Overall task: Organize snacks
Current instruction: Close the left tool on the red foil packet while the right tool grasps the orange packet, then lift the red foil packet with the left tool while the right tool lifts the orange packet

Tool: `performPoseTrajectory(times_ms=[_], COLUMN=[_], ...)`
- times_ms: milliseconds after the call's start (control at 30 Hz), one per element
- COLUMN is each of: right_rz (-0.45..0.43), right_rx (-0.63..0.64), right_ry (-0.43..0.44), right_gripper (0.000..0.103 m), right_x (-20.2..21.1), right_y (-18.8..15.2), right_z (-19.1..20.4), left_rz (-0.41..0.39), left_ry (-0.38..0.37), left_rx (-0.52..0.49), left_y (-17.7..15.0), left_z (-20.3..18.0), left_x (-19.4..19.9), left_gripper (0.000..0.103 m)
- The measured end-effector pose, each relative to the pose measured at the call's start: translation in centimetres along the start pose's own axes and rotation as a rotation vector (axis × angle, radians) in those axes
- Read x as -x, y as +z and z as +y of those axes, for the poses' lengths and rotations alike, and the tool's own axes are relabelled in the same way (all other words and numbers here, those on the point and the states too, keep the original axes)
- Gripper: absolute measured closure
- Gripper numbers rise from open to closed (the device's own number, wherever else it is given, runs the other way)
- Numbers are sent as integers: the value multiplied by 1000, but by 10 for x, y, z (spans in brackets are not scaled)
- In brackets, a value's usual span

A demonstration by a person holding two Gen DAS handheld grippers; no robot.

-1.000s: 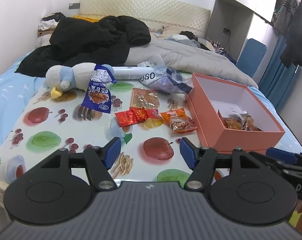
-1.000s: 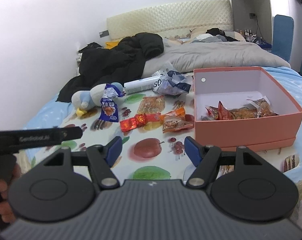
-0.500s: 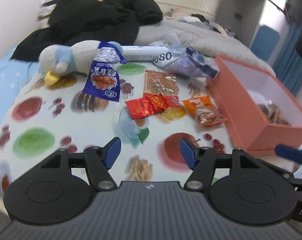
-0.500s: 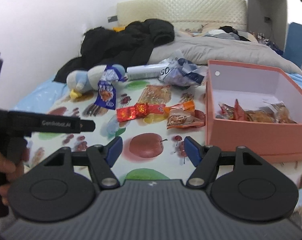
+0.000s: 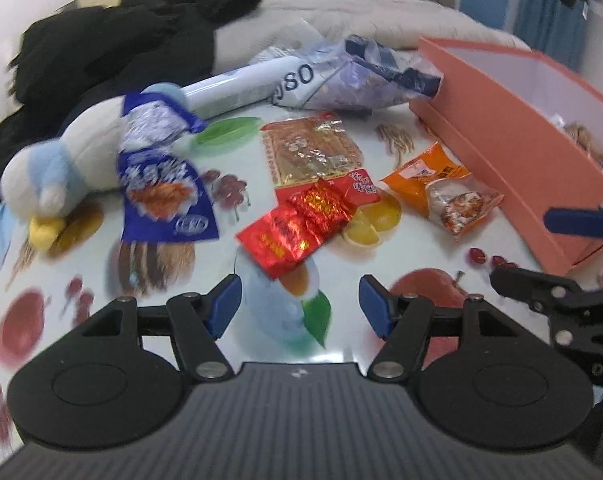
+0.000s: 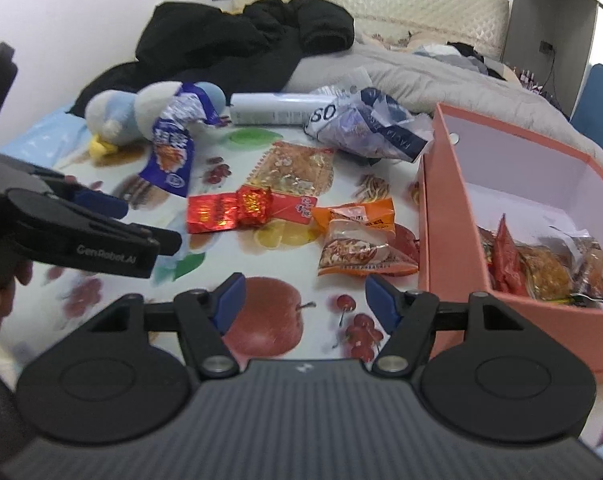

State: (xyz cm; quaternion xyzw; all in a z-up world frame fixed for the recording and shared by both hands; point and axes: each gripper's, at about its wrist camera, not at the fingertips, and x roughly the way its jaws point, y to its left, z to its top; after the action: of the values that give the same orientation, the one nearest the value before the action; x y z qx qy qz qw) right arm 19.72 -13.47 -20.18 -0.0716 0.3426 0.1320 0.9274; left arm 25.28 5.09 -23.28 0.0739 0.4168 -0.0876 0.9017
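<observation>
Both tongs, left tongs point(image 5: 299, 300) and right tongs point(image 6: 305, 300), are wide and empty; the shiny red snack pack point(image 5: 297, 226), in the middle of the frame, could slip out.

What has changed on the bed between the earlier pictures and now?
Both grippers, left gripper and right gripper, came down closer to the snacks, jaws open and empty. Nothing was taken or released. The red packet, orange packet and pink box stayed in place.
</observation>
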Motion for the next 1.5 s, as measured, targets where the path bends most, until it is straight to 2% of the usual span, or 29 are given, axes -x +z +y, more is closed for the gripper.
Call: performPoseTrajectory(times_ms=[267, 433, 600, 733, 833, 933, 1000, 1167, 1333, 1500], right_rz=[30, 6, -9, -7, 12, 11, 13, 11, 4, 4], right_rx=[28, 132, 191, 234, 250, 263, 268, 299, 307, 295], right_ry=[-50, -104, -133, -161, -171, -188, -197, -218, -224, -189], right_gripper=[36, 36, 36, 36, 36, 36, 36, 50, 59, 63], right_x=[-62, -88, -102, -113, -120, -123, -125, -126, -118, -104], right_y=[12, 12, 16, 14, 11, 9, 9, 8, 9, 10], right_z=[-8, -4, -5, -5, -5, -3, -1, 4, 11, 18], left_rz=[21, 13, -14, -28, -39, -52, -32, -16, -3, 15], left_ry=[-55, -85, -97, -172, -198, -216, -234, -248, -215, -137], left_rx=[-89, -111, -160, -194, -214, -205, -197, -169, -67, 57], left_y=[32, 46, 52, 50, 49, 48, 47, 37, 31, 21], left_z=[13, 19, 18, 18, 17, 18, 18, 16, 21, 29], left_x=[-57, -85, -97, -105, -109, -112, -117, -115, -107, -92], left_gripper=[33, 33, 33, 33, 33, 33, 33, 41, 43, 43])
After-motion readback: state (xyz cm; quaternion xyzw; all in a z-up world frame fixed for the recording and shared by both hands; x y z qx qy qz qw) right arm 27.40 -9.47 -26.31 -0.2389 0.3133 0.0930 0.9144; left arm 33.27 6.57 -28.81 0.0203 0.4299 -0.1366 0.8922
